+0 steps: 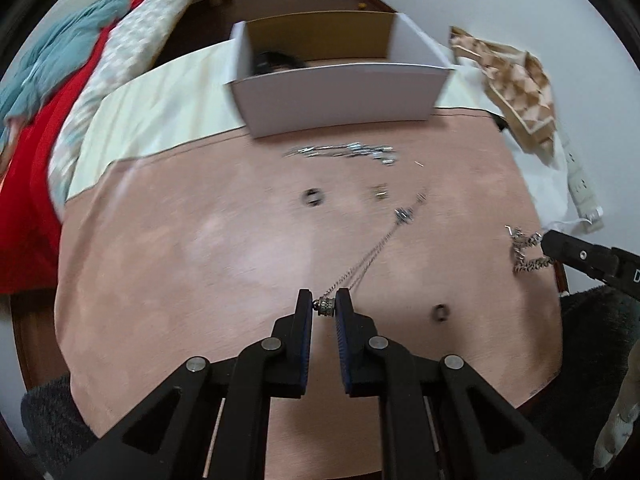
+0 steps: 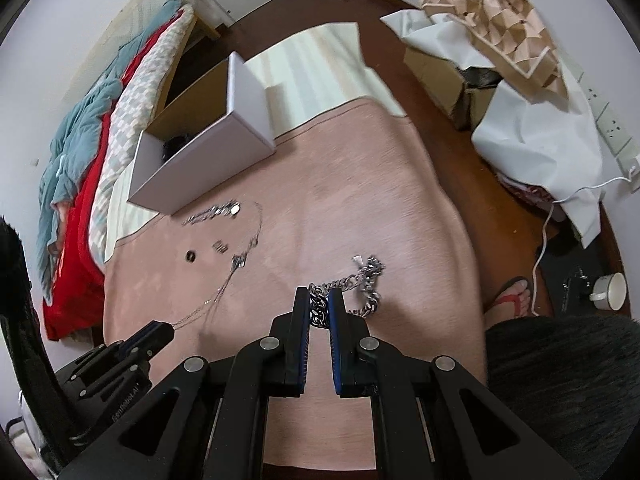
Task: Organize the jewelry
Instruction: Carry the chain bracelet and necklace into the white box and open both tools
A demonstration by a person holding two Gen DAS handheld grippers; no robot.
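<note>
My left gripper (image 1: 324, 307) is shut on the beaded end of a thin silver necklace (image 1: 380, 246) that trails away across the pink cloth (image 1: 200, 248). My right gripper (image 2: 319, 307) is shut on a thick silver chain bracelet (image 2: 366, 280); it also shows in the left wrist view (image 1: 528, 254). A white open box (image 1: 340, 92) stands at the far side, something dark inside. Loose on the cloth lie another silver chain (image 1: 344, 151), a dark ring (image 1: 312, 197), a small clasp piece (image 1: 380, 192) and a second ring (image 1: 440, 313).
Bedding in red, teal and a white pattern (image 1: 72, 92) lies to the left. A patterned cardboard piece (image 1: 516, 80) and a power strip (image 1: 580, 184) are at the right. A foot in a red sandal (image 2: 516, 296) and a white cup (image 2: 610, 290) are on the floor.
</note>
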